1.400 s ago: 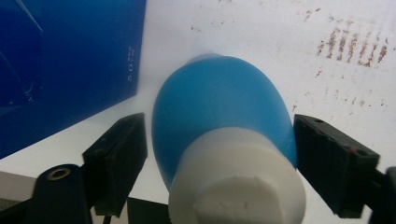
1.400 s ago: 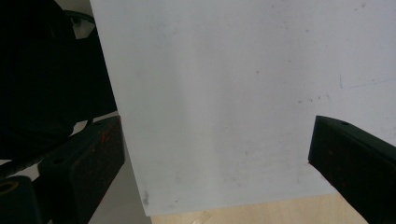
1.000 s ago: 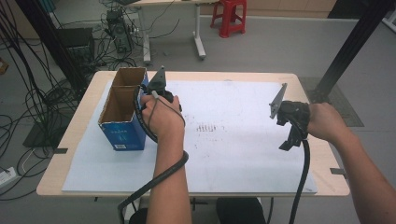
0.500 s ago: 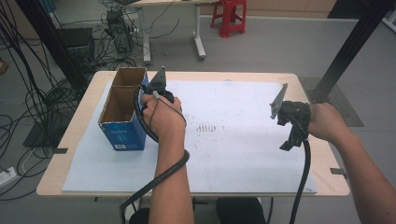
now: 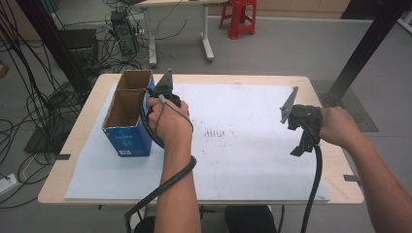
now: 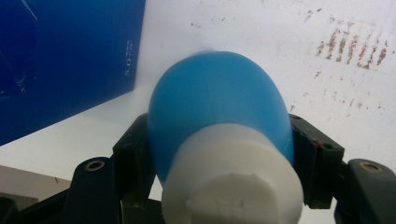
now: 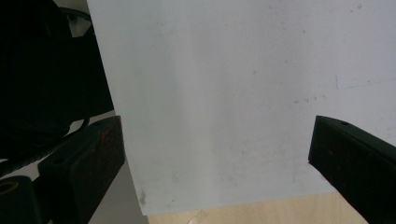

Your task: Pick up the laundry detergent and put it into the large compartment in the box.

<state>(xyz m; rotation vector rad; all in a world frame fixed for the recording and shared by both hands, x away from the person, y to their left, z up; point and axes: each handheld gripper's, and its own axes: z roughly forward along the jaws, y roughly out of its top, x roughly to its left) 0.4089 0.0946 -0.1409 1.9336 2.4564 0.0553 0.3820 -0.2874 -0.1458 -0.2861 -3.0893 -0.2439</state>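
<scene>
My left gripper (image 6: 219, 144) is shut on a blue bulb-shaped object with a white cylindrical end (image 6: 219, 102), its two jaws pressing the object's sides. It hangs over the white sheet, right beside the blue box (image 6: 60, 60). From above, the left gripper (image 5: 164, 94) sits under the hand, against the right wall of the open-topped box (image 5: 127, 112). My right gripper (image 7: 215, 158) is open with nothing between its jaws, above the sheet's corner. In the high view the right gripper (image 5: 300, 124) hovers near the table's right side.
A white sheet (image 5: 233, 160) covers most of the wooden table (image 5: 80, 145). Rust-coloured marks (image 5: 216, 133) dot the sheet's middle. Cables trail from both grippers toward the near edge. A black post (image 5: 364, 43), a red stool and tangled cables stand beyond the table.
</scene>
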